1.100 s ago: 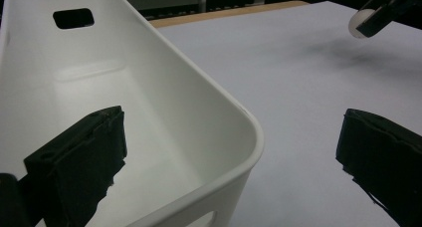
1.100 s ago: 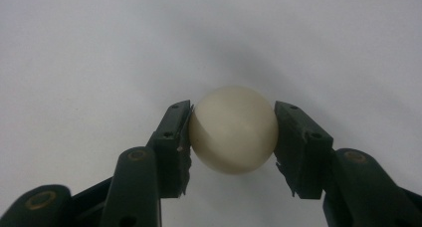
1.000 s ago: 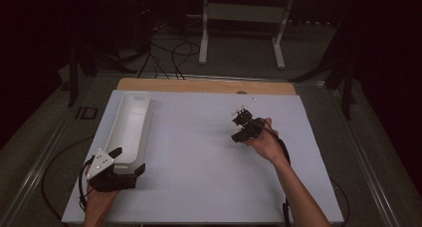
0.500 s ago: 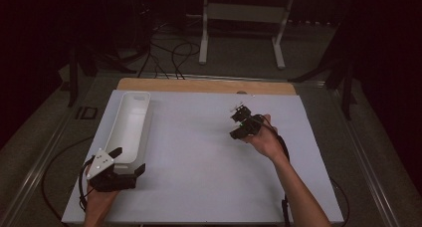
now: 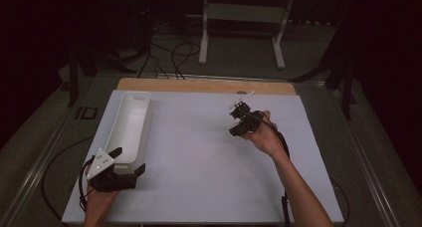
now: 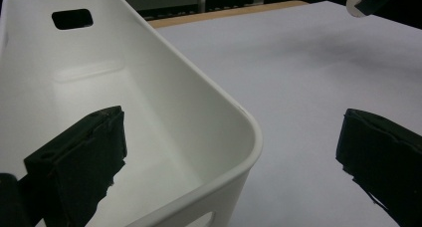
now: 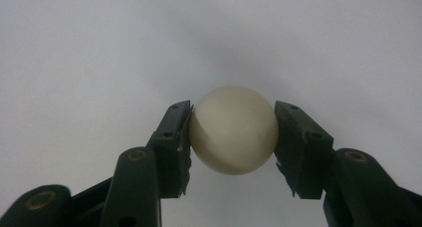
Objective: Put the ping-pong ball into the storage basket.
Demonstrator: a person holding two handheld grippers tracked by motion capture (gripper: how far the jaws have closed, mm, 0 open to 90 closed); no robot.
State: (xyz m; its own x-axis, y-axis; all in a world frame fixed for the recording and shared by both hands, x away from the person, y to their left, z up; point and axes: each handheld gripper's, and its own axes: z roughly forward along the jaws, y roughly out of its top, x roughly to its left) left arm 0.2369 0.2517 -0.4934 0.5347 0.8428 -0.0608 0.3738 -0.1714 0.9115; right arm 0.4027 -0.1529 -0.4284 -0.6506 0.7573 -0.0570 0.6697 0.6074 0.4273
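Ball [image 7: 233, 130] first: a cream-white, smooth sphere, pinched between the two black jaws of the right gripper [image 7: 233, 137], one pad pressing on each side of it. In the right gripper view it hangs over the bare white tabletop [image 7: 99, 48], with a soft shadow spreading on the surface beyond it. From the high view the right gripper [image 5: 241, 118] sits over the right half of the white board [image 5: 199, 157], held in the person's right hand [image 5: 263, 135], whose forearm comes up from the lower edge; the ball itself is too small there to make out clearly.

Well apart from it, along the left side of the board, lies a long white plastic bin [image 5: 130, 125] with a handle slot [image 6: 72, 19] cut in its far end wall. The left gripper [image 5: 112, 167] rests at the near end of that bin, gripped by the left hand [image 5: 99, 199]. In the left gripper view its jaws stand wide apart, one inside the bin [image 6: 164, 112] and the other outside over the tabletop, the rounded near corner of the rim between them; neither pad presses on the wall. A strip of wooden edge [image 5: 204, 85] shows past the far side of the board
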